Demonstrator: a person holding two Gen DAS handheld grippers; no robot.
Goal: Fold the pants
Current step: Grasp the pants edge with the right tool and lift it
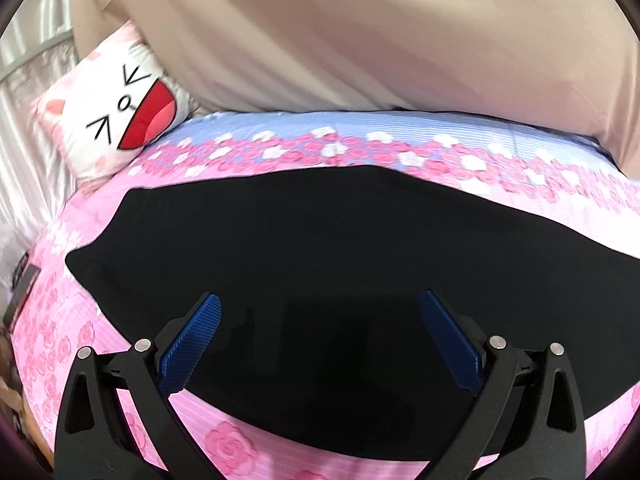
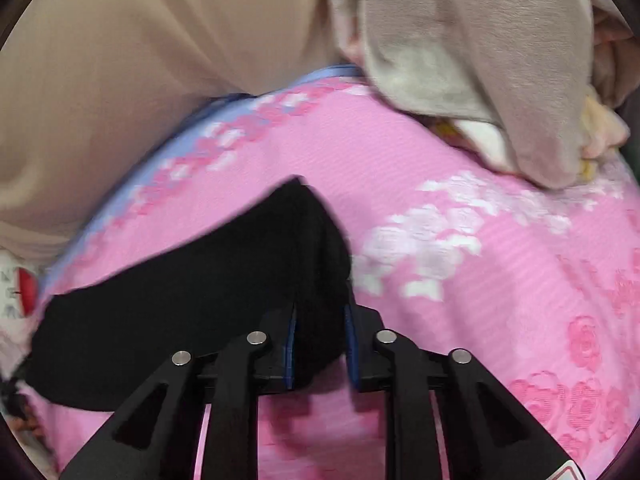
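Black pants (image 1: 320, 240) lie spread flat across a pink floral bed sheet (image 1: 60, 320). In the left wrist view my left gripper (image 1: 320, 300) hovers over the near part of the pants. Its blue pads (image 1: 192, 344) stand wide apart with nothing between them. In the right wrist view the pants (image 2: 180, 300) run off to the left, and one end is bunched up in a raised fold. My right gripper (image 2: 320, 310) is shut on that fold, with black cloth filling the narrow gap between the blue pads (image 2: 351, 344).
A cat-face pillow (image 1: 116, 120) lies at the bed's far left corner. Beige cloth (image 1: 360, 40) hangs along the far side. A grey blanket heap (image 2: 480, 80) sits at the far right of the sheet (image 2: 480, 300). A dark flat object (image 1: 22, 292) lies at the left edge.
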